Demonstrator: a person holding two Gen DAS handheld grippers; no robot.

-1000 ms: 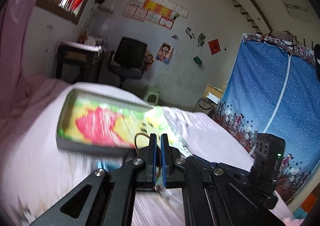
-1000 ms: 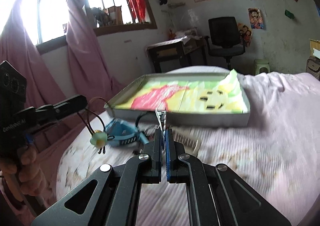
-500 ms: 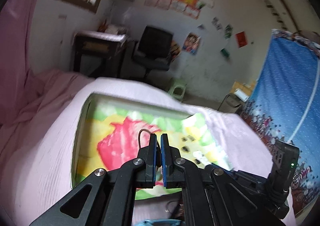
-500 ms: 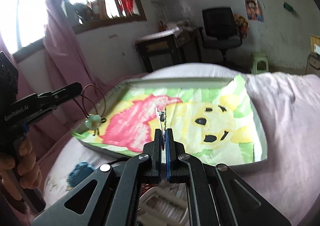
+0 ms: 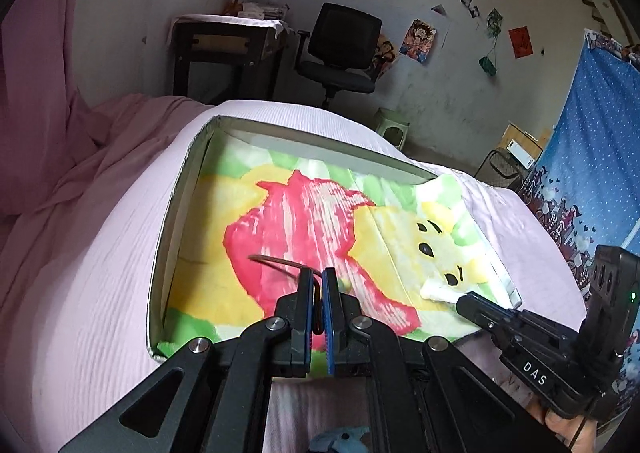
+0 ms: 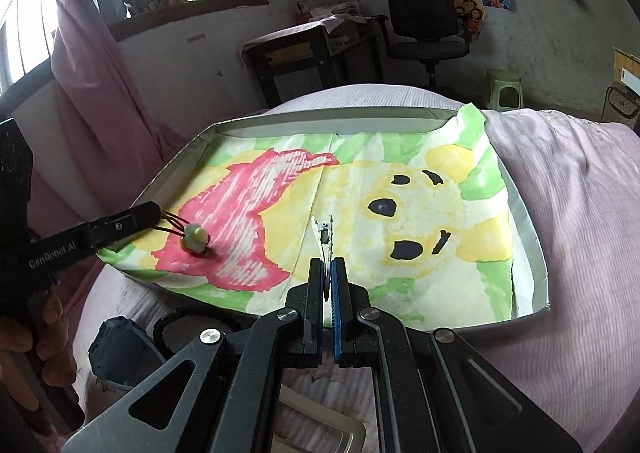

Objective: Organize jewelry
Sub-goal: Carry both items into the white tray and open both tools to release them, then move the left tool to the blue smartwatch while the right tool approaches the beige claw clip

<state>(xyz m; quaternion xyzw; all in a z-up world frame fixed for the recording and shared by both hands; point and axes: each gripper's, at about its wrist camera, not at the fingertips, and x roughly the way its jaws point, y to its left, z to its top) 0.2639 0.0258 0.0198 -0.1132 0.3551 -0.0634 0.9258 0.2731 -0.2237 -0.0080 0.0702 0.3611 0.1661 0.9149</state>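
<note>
A shallow grey box (image 5: 188, 177) lined with a cartoon-bear cloth (image 5: 304, 221) lies on the pink bed; it also shows in the right wrist view (image 6: 532, 237). My left gripper (image 5: 316, 285) is shut on a dark cord bracelet (image 5: 276, 263) with a pale green bead (image 6: 194, 239) that rests on the cloth's red patch. The left gripper also shows in the right wrist view (image 6: 156, 215). My right gripper (image 6: 328, 273) is shut on a thin silver hair clip (image 6: 325, 233), held just above the cloth's middle. The right gripper also shows in the left wrist view (image 5: 460, 299).
A dark watch (image 6: 120, 349) and a black ring-shaped band (image 6: 180, 333) lie on the bed in front of the box. A clear plastic piece (image 6: 332, 425) lies below my right gripper. A blue item (image 5: 340, 439) shows under my left gripper. A desk and office chair (image 5: 340, 49) stand behind.
Both grippers have moved forward and down over the box. The bracelet's bead, which hung in the air, now touches the cloth. The hair clip is lower, over the cloth.
</note>
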